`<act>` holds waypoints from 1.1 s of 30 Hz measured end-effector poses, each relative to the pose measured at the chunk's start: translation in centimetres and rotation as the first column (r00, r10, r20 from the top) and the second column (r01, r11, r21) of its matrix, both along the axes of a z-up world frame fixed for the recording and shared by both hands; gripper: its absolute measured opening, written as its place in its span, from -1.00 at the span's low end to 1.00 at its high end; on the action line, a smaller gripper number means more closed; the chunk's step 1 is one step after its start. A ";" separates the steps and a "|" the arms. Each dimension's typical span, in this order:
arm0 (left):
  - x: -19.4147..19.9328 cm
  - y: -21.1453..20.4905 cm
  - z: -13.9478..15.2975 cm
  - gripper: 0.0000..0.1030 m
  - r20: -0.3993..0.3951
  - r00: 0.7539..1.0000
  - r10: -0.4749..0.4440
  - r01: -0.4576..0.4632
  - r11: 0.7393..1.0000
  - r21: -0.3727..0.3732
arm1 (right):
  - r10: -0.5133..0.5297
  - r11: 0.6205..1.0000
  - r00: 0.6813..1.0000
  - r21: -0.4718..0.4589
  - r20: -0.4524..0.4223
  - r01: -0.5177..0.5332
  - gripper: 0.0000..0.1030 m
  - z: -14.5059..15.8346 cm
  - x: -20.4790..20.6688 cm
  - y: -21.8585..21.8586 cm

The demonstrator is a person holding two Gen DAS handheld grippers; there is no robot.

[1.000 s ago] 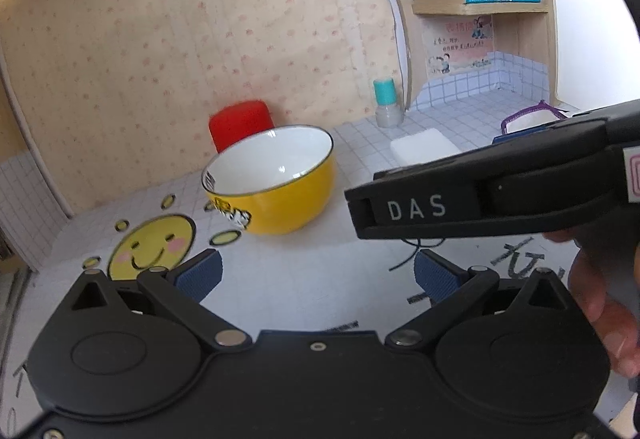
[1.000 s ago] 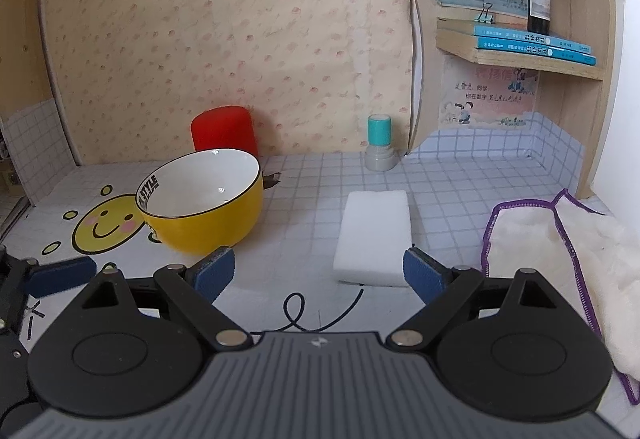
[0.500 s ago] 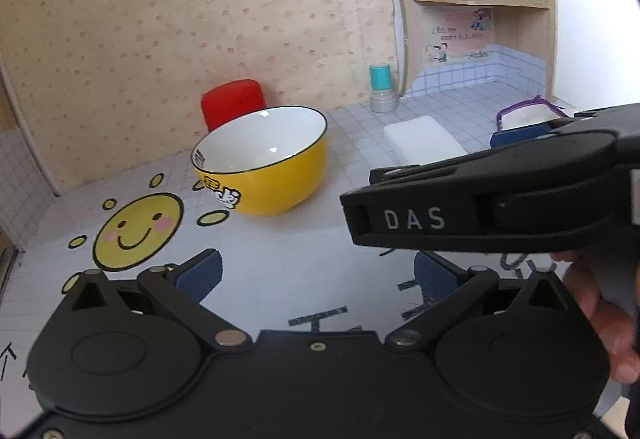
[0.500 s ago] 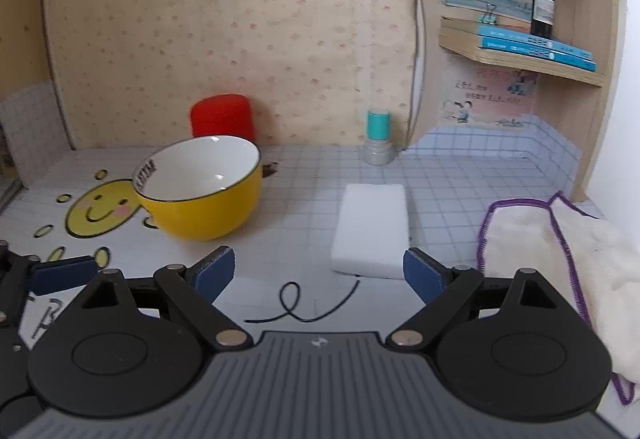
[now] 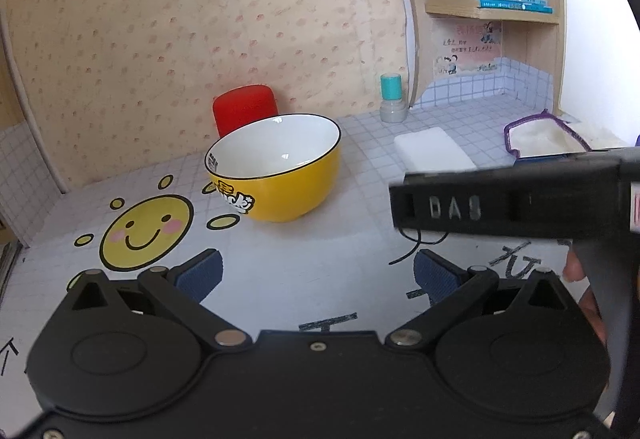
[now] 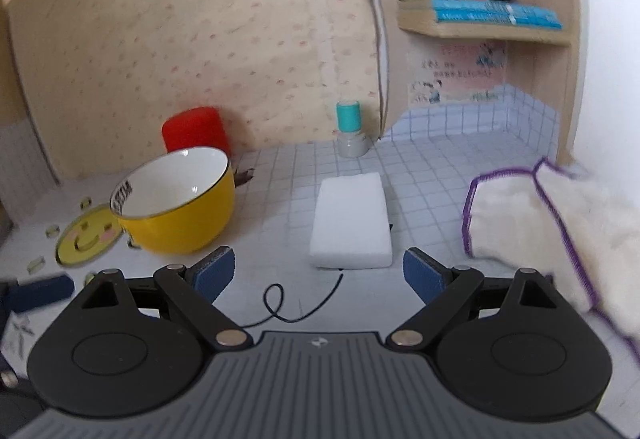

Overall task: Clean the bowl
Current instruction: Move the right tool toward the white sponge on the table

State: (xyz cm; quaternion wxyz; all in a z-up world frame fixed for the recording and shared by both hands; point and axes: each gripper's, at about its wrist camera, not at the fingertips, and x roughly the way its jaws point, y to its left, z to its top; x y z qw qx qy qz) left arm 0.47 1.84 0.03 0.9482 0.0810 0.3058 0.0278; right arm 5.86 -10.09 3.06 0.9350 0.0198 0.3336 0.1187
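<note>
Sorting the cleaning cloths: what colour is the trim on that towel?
Purple edging on the cream towel, clearest in the right wrist view.

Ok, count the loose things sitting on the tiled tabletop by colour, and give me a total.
Yellow: 1, the bowl
Red: 1, the container behind it
White: 2, the sponge and the purple-edged cloth
Teal-capped: 1, the small bottle
Total: 5
</note>
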 end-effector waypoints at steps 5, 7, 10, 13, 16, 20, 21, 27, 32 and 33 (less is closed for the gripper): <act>-0.3 -0.2 0.0 0.88 0.005 1.000 -0.006 0.006 1.000 -0.008 | 0.027 0.999 0.996 0.017 0.079 -0.029 0.74 0.9 -0.6 0.1; -0.4 -0.2 0.0 0.86 0.002 1.000 -0.004 0.004 1.000 -0.008 | 0.053 0.999 0.995 0.007 0.084 -0.054 0.30 1.0 -0.7 0.4; -0.4 -0.4 0.1 0.78 0.008 1.000 -0.005 0.005 1.000 -0.002 | 0.082 0.997 0.994 0.002 0.070 -0.082 -0.25 0.8 -0.6 0.7; -0.5 -0.4 0.0 0.28 -0.003 1.000 -0.012 0.012 1.000 0.000 | 0.096 0.995 0.994 0.005 0.044 -0.096 -0.66 0.5 -0.3 0.9; -0.3 -0.3 -0.3 -0.07 -0.026 1.000 -0.017 0.017 1.000 -0.012 | 0.119 0.993 0.992 0.020 0.039 -0.120 -0.69 0.6 -0.4 0.7; -0.3 -0.2 -0.4 -0.82 -0.018 1.000 0.011 -0.011 1.000 -0.004 | 0.145 0.988 0.989 0.050 0.039 -0.147 -0.76 0.7 -0.4 0.8; -0.3 -0.2 -0.4 -0.89 -0.017 1.000 0.013 -0.013 1.000 -0.001 | 0.149 0.987 0.988 0.054 0.041 -0.151 -0.84 0.6 -0.5 0.8; -0.3 0.1 -0.3 -0.98 -0.009 1.000 0.023 -0.023 1.000 -0.013 | 0.178 0.981 0.983 0.070 0.054 -0.181 -0.95 0.5 -0.7 0.9; -0.1 0.2 -0.2 -0.94 -0.012 1.000 0.003 -0.004 0.999 -0.038 | 0.167 0.985 0.983 0.024 0.077 -0.170 -0.90 0.3 -0.6 1.3; -0.1 0.1 -0.1 -0.91 -0.014 1.000 -0.002 0.001 0.999 -0.036 | 0.160 0.987 0.983 0.001 0.085 -0.161 -0.79 0.2 -0.6 1.5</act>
